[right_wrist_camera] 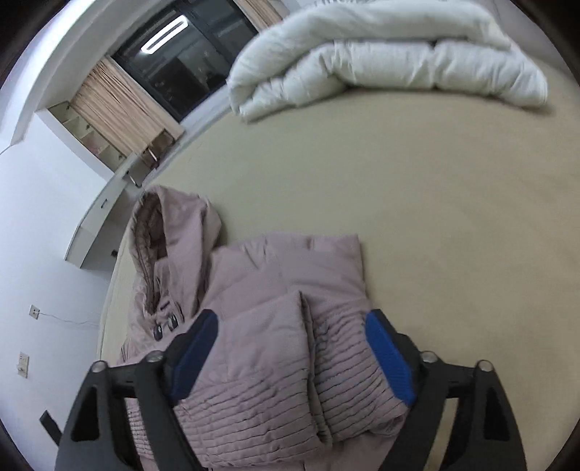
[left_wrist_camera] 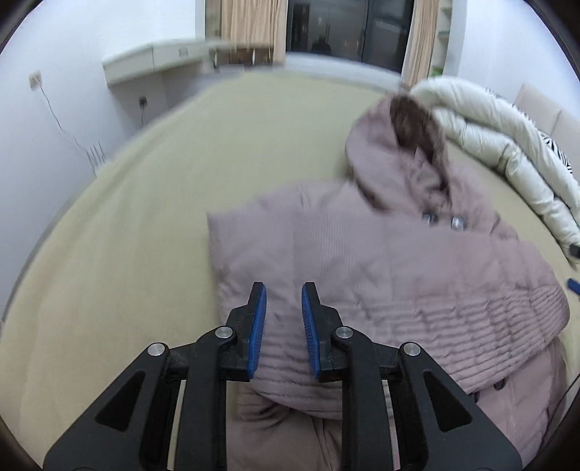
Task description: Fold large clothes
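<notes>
Left gripper [left_wrist_camera: 284,295]: blue-padded fingers [left_wrist_camera: 258,326] part open with a narrow gap, nothing between them, poised over the jacket's [left_wrist_camera: 380,275] folded sleeve; can't tell if touching. Right gripper [right_wrist_camera: 290,326]: fingers [right_wrist_camera: 389,357] spread wide, straddling both folded-in ribbed sleeves, no grip on fabric visible. Jacket is mauve, quilted, lying front up on the bed [left_wrist_camera: 127,253], both sleeves folded across the chest and meeting side by side, hood [right_wrist_camera: 170,232] flat at the far end with brown fur trim, two dark buttons [right_wrist_camera: 165,326] below the collar. White duvet [right_wrist_camera: 380,54] bunched at the bed's far edge, apart from the jacket. Curtains [left_wrist_camera: 250,29] and dark window [left_wrist_camera: 348,29] behind; left view is motion-blurred
</notes>
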{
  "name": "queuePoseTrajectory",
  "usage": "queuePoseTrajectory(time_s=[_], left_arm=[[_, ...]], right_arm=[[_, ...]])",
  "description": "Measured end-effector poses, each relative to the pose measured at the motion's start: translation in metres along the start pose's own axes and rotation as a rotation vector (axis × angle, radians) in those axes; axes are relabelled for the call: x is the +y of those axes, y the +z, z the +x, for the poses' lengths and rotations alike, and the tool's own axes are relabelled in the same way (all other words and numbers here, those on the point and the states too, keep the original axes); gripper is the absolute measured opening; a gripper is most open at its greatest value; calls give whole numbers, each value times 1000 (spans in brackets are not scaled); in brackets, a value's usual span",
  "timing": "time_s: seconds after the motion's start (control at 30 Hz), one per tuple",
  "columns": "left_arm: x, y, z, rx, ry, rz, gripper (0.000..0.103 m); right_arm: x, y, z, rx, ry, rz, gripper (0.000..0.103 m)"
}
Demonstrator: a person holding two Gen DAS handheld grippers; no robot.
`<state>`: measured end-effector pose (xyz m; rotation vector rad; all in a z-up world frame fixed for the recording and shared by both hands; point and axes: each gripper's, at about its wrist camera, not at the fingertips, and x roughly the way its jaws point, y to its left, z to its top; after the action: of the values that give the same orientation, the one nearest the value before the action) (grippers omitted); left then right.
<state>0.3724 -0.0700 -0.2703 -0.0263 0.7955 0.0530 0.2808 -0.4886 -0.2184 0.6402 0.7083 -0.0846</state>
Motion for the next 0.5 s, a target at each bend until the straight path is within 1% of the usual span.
queuePoseTrajectory(time_s=[0.03, 0.07, 0.1, 0.13, 0.17, 0.2, 0.27, 0.3, 0.33, 0.4, 0.43, 0.5], left_arm=[[-1, 1, -5, -31, 22, 17, 19], [-2, 2, -5, -44, 45, 31, 19], [-2, 0, 1, -27, 58, 42, 19], [-2, -4, 15, 22, 60, 46, 19], [0, -10, 32, 89, 50, 43, 19], [0, -18, 40, 106, 44, 43, 19], [-2, -26, 39, 68, 58, 72, 19], [-3, -25, 40, 69, 59, 76, 19], [-2, -25, 39, 72, 50, 73, 19], [3, -23, 38, 86, 21, 62, 19], [5, -21, 34, 86, 10, 61, 20], [13, -19, 19, 51, 16, 56, 20]], right_arm=[[13, 0, -11, -30, 16, -56, 94], [28, -2, -15, -23, 30, -121, 92], [47, -7, -15, 2, 38, -214, 89], [66, -15, -11, 23, 36, -309, 79], [80, -24, -5, 36, 21, -387, 74], [90, -33, 4, 52, 5, -447, 74], [98, -53, 32, 123, -35, -517, 67], [96, -64, 49, 165, -83, -548, 68], [94, -78, 63, 171, -124, -611, 70], [93, -96, 67, 113, -158, -710, 72], [95, -97, 67, 114, -171, -718, 72], [97, -88, 58, 157, -176, -684, 72]])
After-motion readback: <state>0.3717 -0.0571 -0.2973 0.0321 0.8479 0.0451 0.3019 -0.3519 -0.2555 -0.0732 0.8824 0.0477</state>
